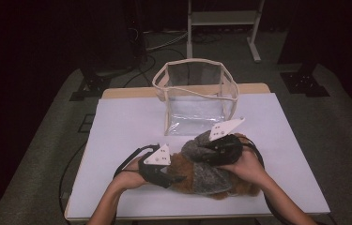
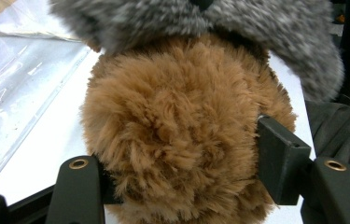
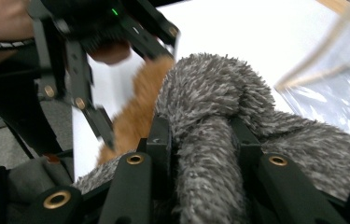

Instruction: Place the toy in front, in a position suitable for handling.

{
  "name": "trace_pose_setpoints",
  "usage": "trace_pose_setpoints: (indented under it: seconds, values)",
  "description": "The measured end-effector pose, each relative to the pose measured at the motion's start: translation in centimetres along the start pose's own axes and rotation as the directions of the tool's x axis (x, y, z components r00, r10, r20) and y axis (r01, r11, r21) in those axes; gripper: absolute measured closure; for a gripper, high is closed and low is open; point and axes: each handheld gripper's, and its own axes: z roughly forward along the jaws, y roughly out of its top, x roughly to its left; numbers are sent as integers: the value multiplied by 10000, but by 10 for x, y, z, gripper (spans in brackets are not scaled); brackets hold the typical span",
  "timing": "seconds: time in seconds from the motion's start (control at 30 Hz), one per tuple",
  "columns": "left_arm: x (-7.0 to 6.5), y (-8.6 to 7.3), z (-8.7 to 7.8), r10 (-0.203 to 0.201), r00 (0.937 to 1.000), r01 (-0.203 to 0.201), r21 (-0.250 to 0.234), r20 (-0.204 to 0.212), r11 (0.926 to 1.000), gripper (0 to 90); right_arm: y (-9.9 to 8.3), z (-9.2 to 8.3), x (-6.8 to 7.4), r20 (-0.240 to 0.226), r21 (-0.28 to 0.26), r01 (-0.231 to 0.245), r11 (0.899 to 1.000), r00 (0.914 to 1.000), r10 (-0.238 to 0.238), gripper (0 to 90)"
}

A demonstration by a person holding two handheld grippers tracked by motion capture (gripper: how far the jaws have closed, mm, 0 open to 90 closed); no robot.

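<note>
The person stands at the near edge of the white surface [image 1: 117, 122] with a claw in each hand, both working on a plush toy [image 1: 197, 176] that lies between the 2 hands. The toy is brown fur with a grey fuzzy scarf [image 1: 206, 176] wrapped over it.

The left claw [image 1: 176, 178] reaches in from the toy's left side. In the left gripper view its 2 jaws sit on either side of the brown furry body [image 2: 172, 135], pressed into the pile, so it is pinching the toy's rounded brown part. The grey scarf [image 2: 275, 28] hangs just beyond the jaws, above the brown fur.

The right claw [image 1: 211, 149] comes over the toy from the right, its hand resting against the plush. In the right gripper view a thick grey strand of scarf [image 3: 207, 158] runs straight up between the jaws, which look closed on it, though the fuzz hides the pads. Beyond that strand, the left claw [image 3: 105, 133] shows against the brown fur [image 3: 135, 116].

Past both claws, farther up the surface, stands a clear bag [image 1: 197, 96] with cream trim, open at the top, well apart from the toy.
</note>
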Motion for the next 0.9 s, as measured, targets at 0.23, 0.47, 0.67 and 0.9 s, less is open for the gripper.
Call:
trace_pose_setpoints:
  seconds: [0.23,0.47,0.67,0.9]
  values:
    - [0,-2,-1,25,10000,-25,11,-8,10000,378,14,19,1,-159,216,349,9992,9993,-346,669]
    - [1,-2,-1,0,10000,0,-32,-4,10000,377,-1,5,-11,162,375,-149,9992,9998,143,669]
    - [2,-1,0,76,10000,-76,1,21,10000,378,-16,-9,-8,467,429,-322,9986,9985,302,669]
    - [1,-1,0,114,9999,-114,30,-12,9999,378,8,11,5,49,326,388,9987,9992,-390,669]
